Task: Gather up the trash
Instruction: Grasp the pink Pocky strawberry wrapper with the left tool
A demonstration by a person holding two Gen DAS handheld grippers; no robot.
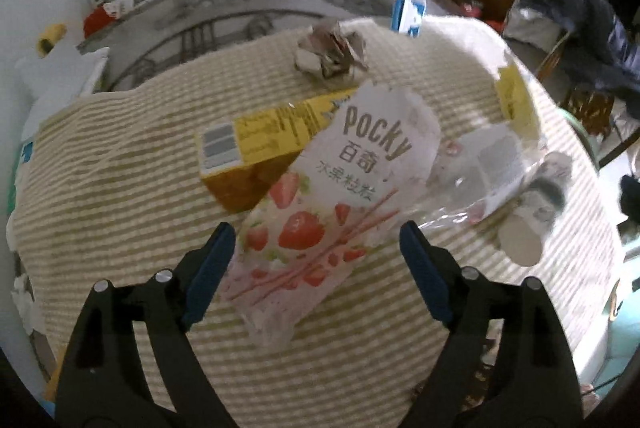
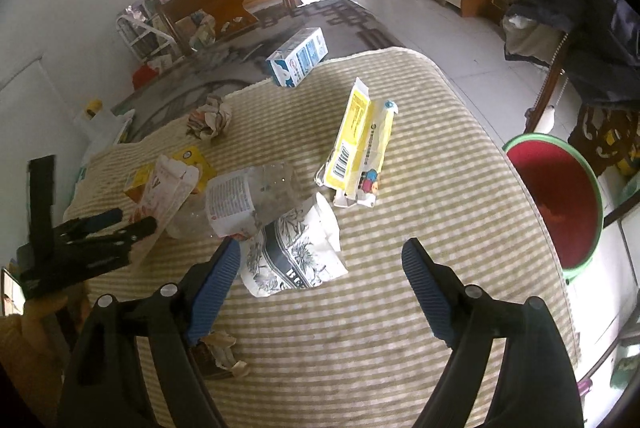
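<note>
In the left wrist view, the left hand-held gripper (image 1: 316, 248) stands wide open over the striped surface (image 1: 120, 188), its two blue fingers either side of the lower half of a pink strawberry snack box (image 1: 320, 212). The box lies flat, its upper end resting on a yellow carton (image 1: 248, 156). The step in hand looks like the approach to a first pick: nothing is grasped yet. The left finger (image 1: 212, 268) seems to sit right at the box's edge, though motion blur makes contact hard to judge. Next, the fingers need to come down level with the box and close across its width. Beyond it lie a crumpled paper ball (image 1: 330, 48) and a clear plastic wrapper (image 1: 480, 168).

In the right wrist view, the right hand-held gripper (image 2: 320, 268) is also spread wide and holds nothing. Its left finger (image 2: 214, 288) is just beside a torn black-and-white printed paper wrapper (image 2: 296, 256), the nearest piece of trash. A yellow flattened box (image 2: 360, 144) and a blue-and-white milk carton (image 2: 298, 58) lie further off. A red basin with a green rim (image 2: 560, 204) stands off the surface's right edge, likely where the trash goes. The left hand-held gripper shows at the far left by the pink box.
</note>
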